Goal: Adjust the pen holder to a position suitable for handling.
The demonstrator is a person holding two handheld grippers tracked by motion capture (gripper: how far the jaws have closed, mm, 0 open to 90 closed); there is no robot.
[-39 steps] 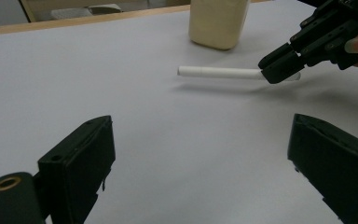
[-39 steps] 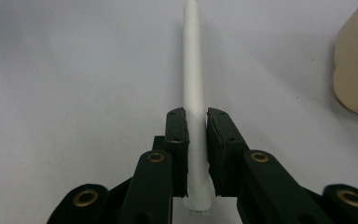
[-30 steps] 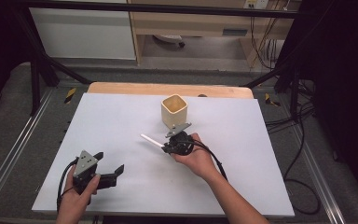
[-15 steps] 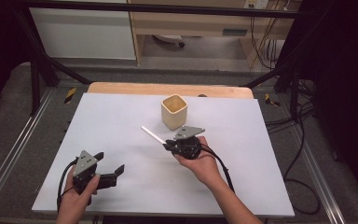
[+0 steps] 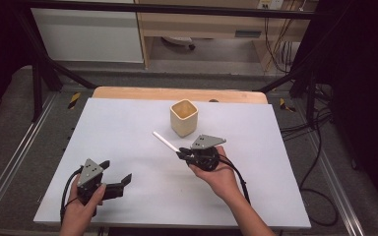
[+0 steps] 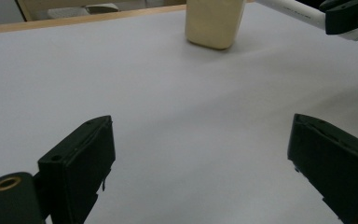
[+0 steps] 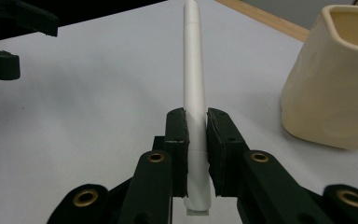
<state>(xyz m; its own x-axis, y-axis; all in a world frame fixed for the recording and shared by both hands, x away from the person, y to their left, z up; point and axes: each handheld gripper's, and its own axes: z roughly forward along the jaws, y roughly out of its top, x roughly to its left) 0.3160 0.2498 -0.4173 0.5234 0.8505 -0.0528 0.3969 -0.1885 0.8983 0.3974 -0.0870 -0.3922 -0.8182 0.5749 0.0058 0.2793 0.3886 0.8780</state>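
1. we're looking down on the white tabletop (image 5: pixel 128 132), and the cream cup (image 5: pixel 184 117) is standing upright toward the far edge, a little right of the middle.
2. the right gripper (image 5: pixel 183 154) is sitting just in front of that cup, held in the person's right hand (image 5: pixel 217 174), jaws pointing left and away.
3. in the right gripper view we're seeing its jaws pressed tight on a white pen (image 7: pixel 194 93), gripping it near its back end, the long front part sticking out ahead over the tabletop.
4. from above, the pen (image 5: pixel 165 142) is slanting toward the far left, its free tip near the cup's left side but apart from it.
5. the left gripper (image 5: pixel 116 178) is waiting near the front left corner, in the left hand (image 5: pixel 81 209).
6. in the left gripper view its jaws are standing wide apart, gripping nothing, bare tabletop between them.
7. we're also catching the cup (image 6: pixel 213 23) and the pen (image 6: pixel 303 14) far ahead in that view.
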